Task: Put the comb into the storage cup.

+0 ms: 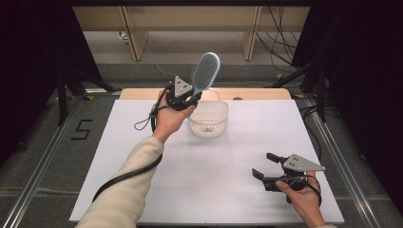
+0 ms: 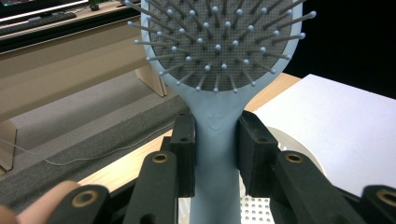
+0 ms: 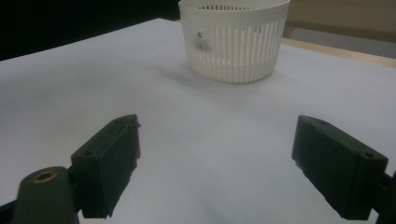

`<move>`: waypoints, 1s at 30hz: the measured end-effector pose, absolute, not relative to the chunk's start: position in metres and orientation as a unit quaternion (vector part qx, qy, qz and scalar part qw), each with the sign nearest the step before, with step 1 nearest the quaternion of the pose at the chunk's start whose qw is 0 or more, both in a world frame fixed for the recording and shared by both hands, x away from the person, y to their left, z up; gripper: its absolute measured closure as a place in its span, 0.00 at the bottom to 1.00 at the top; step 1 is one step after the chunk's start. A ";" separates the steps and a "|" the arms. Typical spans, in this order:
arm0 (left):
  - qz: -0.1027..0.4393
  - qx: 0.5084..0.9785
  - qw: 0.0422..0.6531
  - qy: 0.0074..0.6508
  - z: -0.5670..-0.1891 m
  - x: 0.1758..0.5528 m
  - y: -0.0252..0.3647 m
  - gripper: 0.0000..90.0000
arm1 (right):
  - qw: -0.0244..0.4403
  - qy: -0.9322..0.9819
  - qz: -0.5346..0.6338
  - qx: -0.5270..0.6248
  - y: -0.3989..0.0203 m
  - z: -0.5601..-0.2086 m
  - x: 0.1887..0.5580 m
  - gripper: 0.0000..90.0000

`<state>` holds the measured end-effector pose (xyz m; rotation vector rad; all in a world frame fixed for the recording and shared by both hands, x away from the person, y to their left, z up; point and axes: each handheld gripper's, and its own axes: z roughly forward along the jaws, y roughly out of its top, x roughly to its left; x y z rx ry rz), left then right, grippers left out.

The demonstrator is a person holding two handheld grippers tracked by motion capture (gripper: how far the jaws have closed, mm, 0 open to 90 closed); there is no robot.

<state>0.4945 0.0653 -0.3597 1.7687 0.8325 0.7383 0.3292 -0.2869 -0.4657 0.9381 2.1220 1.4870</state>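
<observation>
A light blue hairbrush [image 1: 205, 71] with grey bristles is held up in the air, head pointing up and away. My left gripper [image 1: 190, 98] is shut on its handle [image 2: 216, 140], just left of and above a white slotted basket [image 1: 209, 118]. The left gripper view shows the brush head [image 2: 219, 42] close up, with the basket's rim [image 2: 292, 144] below the jaws. My right gripper [image 1: 265, 164] rests low at the table's front right, jaws wide open with nothing between them [image 3: 217, 163]. It faces the basket [image 3: 233, 39] from a distance.
A white sheet [image 1: 204, 171] covers the table, with a wooden strip [image 1: 256, 93] showing along the far edge. A black cable [image 1: 128, 173] trails from the left gripper along the forearm. Wooden table legs [image 1: 135, 35] and cables lie on the floor beyond.
</observation>
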 end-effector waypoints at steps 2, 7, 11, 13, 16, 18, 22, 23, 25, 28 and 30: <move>0.305 0.733 0.502 0.343 -0.360 0.495 0.065 0.78 | 0.192 0.755 0.530 0.334 -0.287 -0.466 0.329 0.18; 0.305 0.734 0.501 0.341 -0.360 0.498 0.065 0.78 | 0.191 0.756 0.530 0.335 -0.287 -0.466 0.329 0.18; 0.305 0.734 0.502 0.341 -0.360 0.499 0.064 0.78 | 0.191 0.755 0.530 0.335 -0.287 -0.466 0.329 0.18; 0.305 0.734 0.502 0.340 -0.360 0.500 0.064 0.78 | 0.192 0.756 0.529 0.334 -0.287 -0.466 0.329 0.18; 0.306 0.736 0.500 0.338 -0.360 0.501 0.063 0.78 | 0.192 0.755 0.530 0.334 -0.287 -0.466 0.329 0.18; 0.306 0.738 0.500 0.335 -0.360 0.502 0.063 0.78 | 0.191 0.756 0.529 0.334 -0.287 -0.466 0.329 0.18; 0.307 0.738 0.499 0.335 -0.360 0.503 0.061 0.78 | 0.192 0.755 0.530 0.334 -0.287 -0.466 0.329 0.18; 0.308 0.738 0.498 0.335 -0.360 0.503 0.061 0.78 | 0.192 0.755 0.530 0.335 -0.287 -0.466 0.329 0.18; 0.307 0.739 0.497 0.336 -0.360 0.504 0.061 0.78 | 0.192 0.755 0.531 0.335 -0.287 -0.466 0.329 0.18; 0.308 0.740 0.497 0.333 -0.360 0.505 0.060 0.78 | 0.192 0.755 0.530 0.335 -0.287 -0.466 0.329 0.18; 0.307 0.741 0.498 0.331 -0.361 0.506 0.060 0.78 | 0.191 0.755 0.531 0.335 -0.287 -0.466 0.329 0.18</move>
